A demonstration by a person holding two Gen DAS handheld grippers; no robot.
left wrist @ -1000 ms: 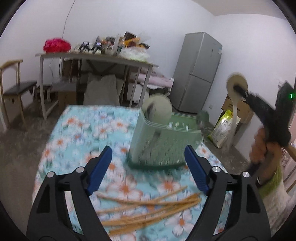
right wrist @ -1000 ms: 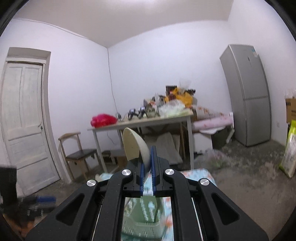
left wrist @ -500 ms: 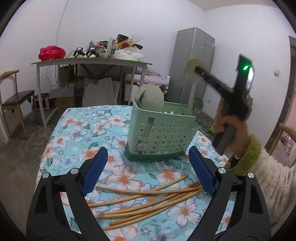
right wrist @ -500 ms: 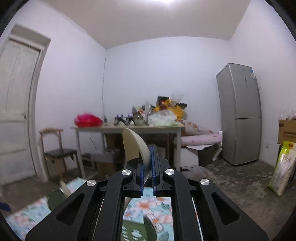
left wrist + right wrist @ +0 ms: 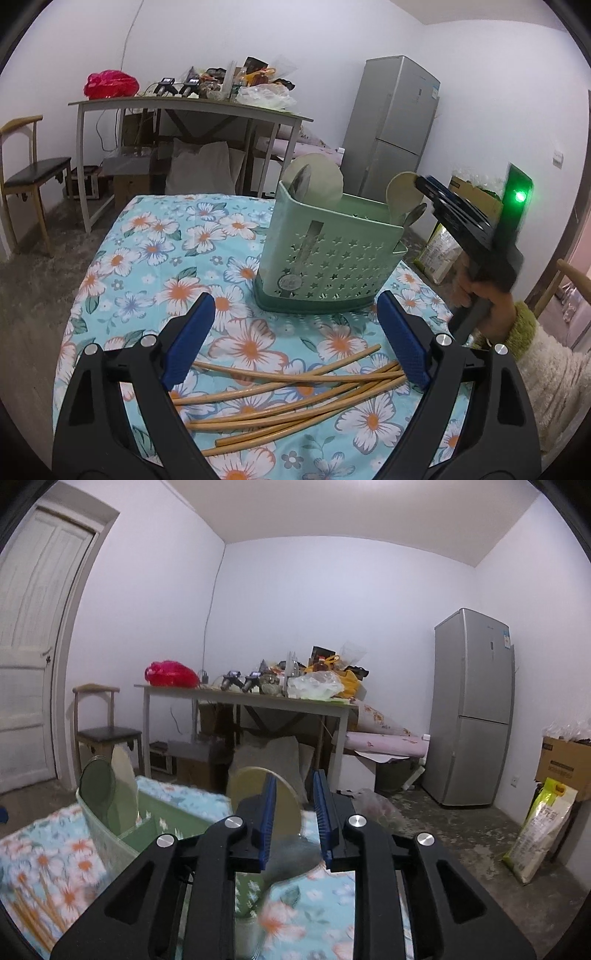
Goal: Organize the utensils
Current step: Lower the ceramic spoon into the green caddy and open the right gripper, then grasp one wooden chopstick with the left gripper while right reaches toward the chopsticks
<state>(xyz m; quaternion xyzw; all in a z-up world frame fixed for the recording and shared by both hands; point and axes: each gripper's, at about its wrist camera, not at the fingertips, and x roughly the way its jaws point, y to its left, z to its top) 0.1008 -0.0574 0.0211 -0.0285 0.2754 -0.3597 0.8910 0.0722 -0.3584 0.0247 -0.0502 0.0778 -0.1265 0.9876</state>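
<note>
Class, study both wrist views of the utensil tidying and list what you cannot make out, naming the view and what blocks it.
- Handles of the spoons in the green caddy: left wrist view, hidden by its wall.
- Near ends of the chopsticks: left wrist view, covered by the left tool.
- Chopsticks, right wrist view: motion blur, uncountable.
- Caddy's near compartment: right wrist view, hidden behind the right tool.

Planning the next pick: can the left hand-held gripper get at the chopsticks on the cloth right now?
Probably yes. The left hand-held gripper is open, with the chopsticks lying loose on the cloth just below its fingers. The green caddy stands farther back, out of the way.
</note>
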